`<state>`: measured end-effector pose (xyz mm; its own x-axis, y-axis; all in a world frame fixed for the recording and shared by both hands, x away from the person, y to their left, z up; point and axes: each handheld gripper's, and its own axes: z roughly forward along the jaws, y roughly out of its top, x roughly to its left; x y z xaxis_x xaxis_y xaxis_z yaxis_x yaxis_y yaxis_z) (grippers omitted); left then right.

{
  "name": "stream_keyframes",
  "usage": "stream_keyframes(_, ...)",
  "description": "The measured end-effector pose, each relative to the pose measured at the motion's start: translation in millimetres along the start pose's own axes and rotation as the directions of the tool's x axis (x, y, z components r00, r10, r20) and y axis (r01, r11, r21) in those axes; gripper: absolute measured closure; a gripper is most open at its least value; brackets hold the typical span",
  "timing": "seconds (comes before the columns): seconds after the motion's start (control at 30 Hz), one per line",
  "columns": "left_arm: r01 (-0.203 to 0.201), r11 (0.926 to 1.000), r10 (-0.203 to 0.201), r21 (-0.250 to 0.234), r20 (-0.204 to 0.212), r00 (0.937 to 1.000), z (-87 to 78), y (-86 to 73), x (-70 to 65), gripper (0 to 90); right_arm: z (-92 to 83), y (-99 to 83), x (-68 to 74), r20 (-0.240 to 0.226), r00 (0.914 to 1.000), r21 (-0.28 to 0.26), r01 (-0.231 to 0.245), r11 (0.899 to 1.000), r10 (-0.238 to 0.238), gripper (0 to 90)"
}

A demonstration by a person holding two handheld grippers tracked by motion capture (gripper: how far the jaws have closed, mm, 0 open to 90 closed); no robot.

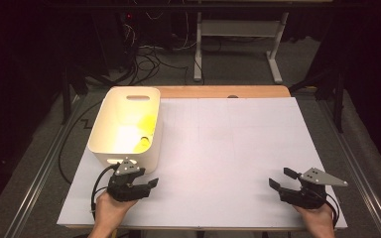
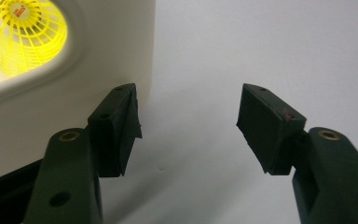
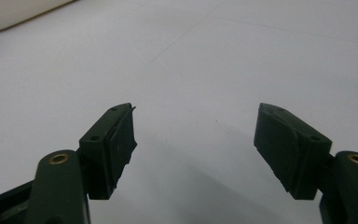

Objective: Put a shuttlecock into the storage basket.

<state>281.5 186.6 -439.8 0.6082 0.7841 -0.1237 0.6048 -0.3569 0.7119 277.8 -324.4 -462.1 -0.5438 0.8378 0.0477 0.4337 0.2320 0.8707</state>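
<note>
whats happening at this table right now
A person holds a two-jaw gripper in each hand over a white table sheet. The left gripper sits just beside a white plastic bin with a yellow shuttlecock inside. The right gripper rests near the table's right corner. Both have open, empty jaws.

Light falls from above onto the white table (image 1: 228, 148), which glows brightly while the floor and room around it sink into near black. The inside of the white bin (image 1: 110, 130) is washed out by glare. In both gripper views the near jaws look soft and throw faint shadows forward.
</note>
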Motion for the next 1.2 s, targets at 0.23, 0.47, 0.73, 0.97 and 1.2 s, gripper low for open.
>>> stream_keyframes(0.23,0.003,0.9999,-0.003,-0.013,-0.019,0.9998,-4.5,-7.2,4.2,38.9,-0.2,0.1,-0.1,-0.001,1.0000,-0.003,-0.003,1.000,0.003,29.4)
stream_keyframes(0.47,0.027,0.9992,-0.028,-0.029,-0.027,0.9992,-9.2,-14.9,9.8,39.2,-0.3,0.2,0.2,-0.001,1.0000,-0.003,-0.002,1.000,0.002,29.3)
stream_keyframes(0.73,0.065,0.9954,-0.069,-0.070,-0.058,0.9959,-13.1,-27.6,18.5,39.6,-1.0,0.1,-0.8,-0.006,0.9999,-0.011,-0.008,1.000,0.008,29.3)
stream_keyframes(0.97,0.103,0.9884,-0.110,-0.112,-0.059,0.9922,-16.2,-35.4,25.5,38.1,-1.6,0.3,-0.4,-0.002,1.0000,-0.015,-0.010,1.000,0.010,29.3)
stream_keyframes(1.2,0.129,0.9796,-0.140,-0.154,-0.064,0.9880,-19.7,-41.3,28.8,37.4,-2.8,0.1,-0.6,-0.004,0.9999,-0.020,-0.014,1.000,0.014,29.3)
